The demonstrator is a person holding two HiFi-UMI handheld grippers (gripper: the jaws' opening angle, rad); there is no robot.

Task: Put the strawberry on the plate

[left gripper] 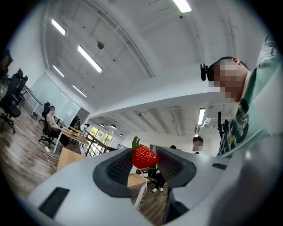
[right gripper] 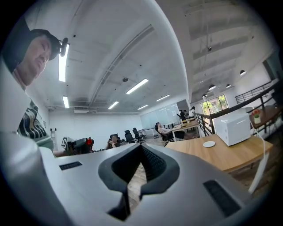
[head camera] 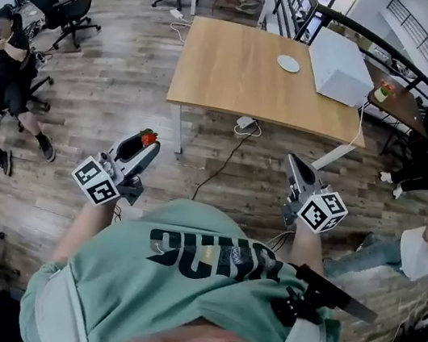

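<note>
While I read the head view, the left gripper is raised in front of the person's chest, over the wooden floor and well short of the table. In the left gripper view I see its jaws clamped on the strawberry. The red fruit is pinched between the two ribbed pads near their tips, with the green leaf pointing up.

Right gripper: I note the jaws are brought together at the tips with nothing between them. It is held level with the left one on the other side, also over the floor.

Plate: small, white and round, lying on the far part of the table, just beside a white box. The strawberry is well apart from the plate, on the near side of the table edge.

A cable trails from under the table across the floor between the two grippers. A seated person is at the left edge.
</note>
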